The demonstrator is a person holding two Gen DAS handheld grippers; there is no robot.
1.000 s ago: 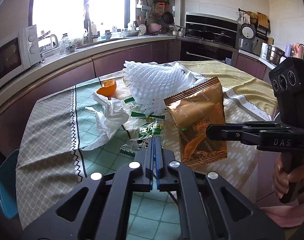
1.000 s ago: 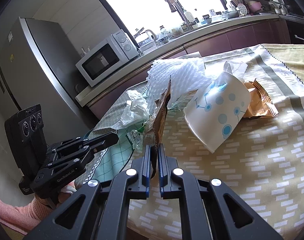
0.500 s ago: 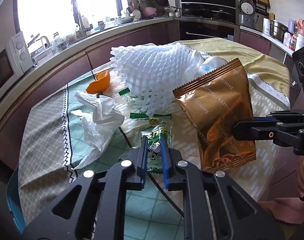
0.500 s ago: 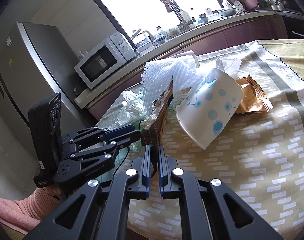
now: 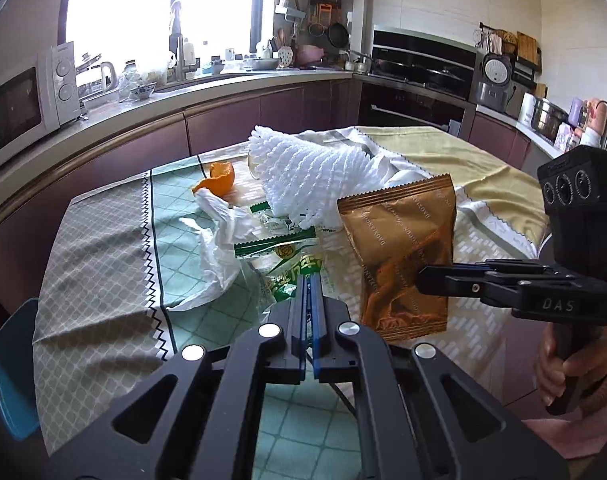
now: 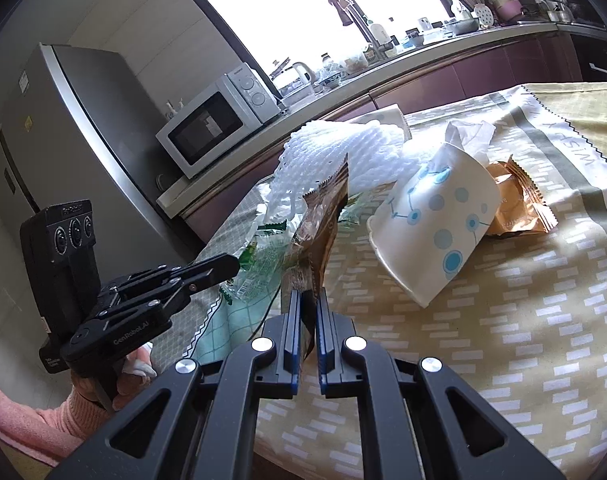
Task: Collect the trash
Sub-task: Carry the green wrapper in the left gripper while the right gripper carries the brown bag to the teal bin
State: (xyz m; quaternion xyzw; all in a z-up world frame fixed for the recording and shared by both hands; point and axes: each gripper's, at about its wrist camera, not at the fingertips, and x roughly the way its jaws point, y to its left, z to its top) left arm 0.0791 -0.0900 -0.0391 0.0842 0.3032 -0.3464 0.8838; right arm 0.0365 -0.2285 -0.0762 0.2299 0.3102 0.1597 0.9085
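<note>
My left gripper (image 5: pixel 309 280) is low over the table's near edge. Its jaws are closing tight on a clear green-printed wrapper (image 5: pixel 291 276), whose edge is pinched between the pads. From the right wrist view the left gripper (image 6: pixel 231 266) has that green wrapper (image 6: pixel 259 264) raised at its tip. My right gripper (image 6: pixel 307 298) is shut on the bottom edge of a brown snack bag (image 6: pixel 321 220), which stands upright. The left wrist view shows the brown bag (image 5: pixel 403 248) held by the right gripper (image 5: pixel 421 280).
On the tablecloth (image 5: pixel 103 280) lie a white foam net (image 5: pixel 315 168), an orange peel (image 5: pixel 219 178), a crumpled white plastic bag (image 5: pixel 223 248) and another green wrapper (image 5: pixel 275 240). A tipped paper cup (image 6: pixel 435 220) and a second brown wrapper (image 6: pixel 515 208) lie right. A blue chair (image 5: pixel 11 364) stands left.
The left gripper's fingers, apart around the green wrapper half a second ago, have come together on it and drawn back slightly. The right gripper keeps still with the brown bag.
</note>
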